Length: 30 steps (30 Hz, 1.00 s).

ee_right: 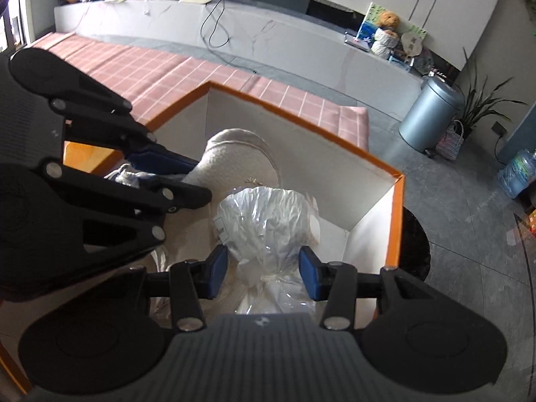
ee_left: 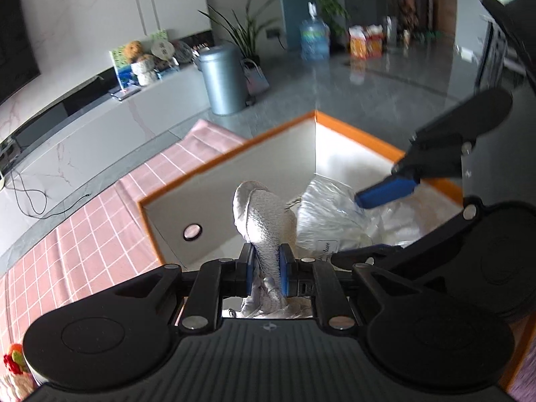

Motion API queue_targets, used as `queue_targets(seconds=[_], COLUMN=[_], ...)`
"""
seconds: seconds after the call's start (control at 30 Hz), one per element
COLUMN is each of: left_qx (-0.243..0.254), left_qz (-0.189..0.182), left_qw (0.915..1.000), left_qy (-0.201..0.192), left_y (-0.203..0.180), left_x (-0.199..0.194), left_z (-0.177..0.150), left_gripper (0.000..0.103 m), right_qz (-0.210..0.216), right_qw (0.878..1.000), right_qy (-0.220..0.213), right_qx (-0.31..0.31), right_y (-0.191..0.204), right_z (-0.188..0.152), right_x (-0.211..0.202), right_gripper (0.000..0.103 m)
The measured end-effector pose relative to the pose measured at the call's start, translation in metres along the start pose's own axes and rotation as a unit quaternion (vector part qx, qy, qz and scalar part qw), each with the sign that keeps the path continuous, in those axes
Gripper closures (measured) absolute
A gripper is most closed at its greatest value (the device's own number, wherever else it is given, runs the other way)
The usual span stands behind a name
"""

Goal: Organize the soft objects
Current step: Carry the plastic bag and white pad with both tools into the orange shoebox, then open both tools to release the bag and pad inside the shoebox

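An orange-rimmed box (ee_left: pixel 231 150) with white inner walls sits on a pink checked cloth. My left gripper (ee_left: pixel 266 269) is shut on a grey-white plush piece (ee_left: pixel 264 221) and holds it inside the box. A soft white object wrapped in clear plastic (ee_left: pixel 330 214) lies in the box beside it. In the right wrist view my right gripper (ee_right: pixel 263 273) is open, its blue pads on either side of the plastic-wrapped object (ee_right: pixel 268 224), not pressing it. The plush (ee_right: pixel 234 157) and left gripper (ee_right: pixel 167 164) show at the left. The right gripper's pad (ee_left: pixel 385 192) also shows in the left view.
The pink checked cloth (ee_left: pixel 83 244) covers the table around the box (ee_right: pixel 301 124). A grey bin (ee_left: pixel 222 80) stands on the floor by a white low cabinet (ee_left: pixel 100 134). A water bottle (ee_left: pixel 313 38) and plants stand farther back. A small toy (ee_left: pixel 13 361) lies at the lower left.
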State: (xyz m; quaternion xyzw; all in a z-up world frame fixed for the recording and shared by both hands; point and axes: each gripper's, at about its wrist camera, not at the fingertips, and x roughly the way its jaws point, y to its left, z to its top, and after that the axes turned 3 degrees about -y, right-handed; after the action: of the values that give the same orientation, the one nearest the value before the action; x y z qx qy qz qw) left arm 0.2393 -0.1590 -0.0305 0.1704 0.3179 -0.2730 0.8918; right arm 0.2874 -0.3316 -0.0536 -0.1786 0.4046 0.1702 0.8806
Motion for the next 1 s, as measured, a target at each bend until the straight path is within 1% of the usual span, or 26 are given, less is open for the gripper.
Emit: queue_targets(seconds=[0.2, 0.27, 0.33, 0.43, 0.5, 0.6, 0.63, 0.67, 0.7, 0.73, 0.8, 0.87, 0.93, 1.0], left_qx=[0.028, 0.040, 0.044, 0.058, 0.064, 0.057, 0.056, 0.057, 0.056, 0.050, 0.029, 0.001, -0.011, -0.019], left_qz=[0.000, 0.003, -0.004, 0.000, 0.005, 0.002, -0.001, -0.001, 0.008, 0.015, 0.005, -0.005, -0.007, -0.006], left_qw=[0.9989, 0.9980, 0.9974, 0.9964, 0.9961, 0.9970, 0.9972, 0.9973, 0.9974, 0.9978, 0.9991, 0.9997, 0.9998, 0.9998], left_qy=[0.038, 0.049, 0.057, 0.063, 0.061, 0.052, 0.049, 0.047, 0.045, 0.040, 0.029, 0.023, 0.015, 0.008], left_y=[-0.004, -0.007, -0.007, -0.009, -0.011, -0.010, -0.009, -0.010, -0.009, -0.007, 0.001, 0.010, 0.015, 0.019], left_x=[0.021, 0.026, 0.029, 0.031, 0.033, 0.029, 0.026, 0.024, 0.023, 0.020, 0.012, 0.003, -0.005, -0.013], left_z=[-0.003, -0.007, -0.009, -0.011, -0.011, -0.012, -0.012, -0.011, -0.008, -0.005, -0.002, 0.002, 0.006, 0.010], left_gripper=[0.085, 0.085, 0.083, 0.081, 0.074, 0.058, 0.039, 0.025, 0.022, 0.021, 0.021, 0.017, 0.017, 0.016], right_qz=[0.002, 0.005, 0.009, 0.012, 0.014, 0.014, 0.013, 0.013, 0.013, 0.013, 0.014, 0.014, 0.009, 0.006], right_qw=[0.999, 0.999, 0.999, 0.999, 0.998, 0.998, 0.998, 0.998, 0.997, 0.998, 0.998, 0.998, 0.998, 0.998], right_qy=[0.029, 0.039, 0.046, 0.047, 0.045, 0.044, 0.043, 0.042, 0.039, 0.036, 0.030, 0.024, 0.019, 0.015], right_qx=[-0.029, -0.028, -0.023, -0.020, -0.029, -0.044, -0.049, -0.055, -0.058, -0.058, -0.056, -0.055, -0.058, -0.060], right_y=[0.008, 0.007, 0.004, 0.001, 0.004, 0.008, 0.009, 0.010, 0.010, 0.009, 0.007, 0.005, 0.005, 0.005], right_z=[-0.001, -0.001, -0.002, -0.002, -0.003, -0.006, -0.006, -0.007, -0.007, -0.007, -0.005, -0.003, 0.000, 0.002], right_x=[0.016, 0.021, 0.025, 0.025, 0.023, 0.017, 0.015, 0.012, 0.008, 0.004, -0.004, -0.012, -0.019, -0.027], right_gripper=[0.057, 0.056, 0.056, 0.055, 0.052, 0.049, 0.045, 0.043, 0.041, 0.038, 0.035, 0.033, 0.025, 0.022])
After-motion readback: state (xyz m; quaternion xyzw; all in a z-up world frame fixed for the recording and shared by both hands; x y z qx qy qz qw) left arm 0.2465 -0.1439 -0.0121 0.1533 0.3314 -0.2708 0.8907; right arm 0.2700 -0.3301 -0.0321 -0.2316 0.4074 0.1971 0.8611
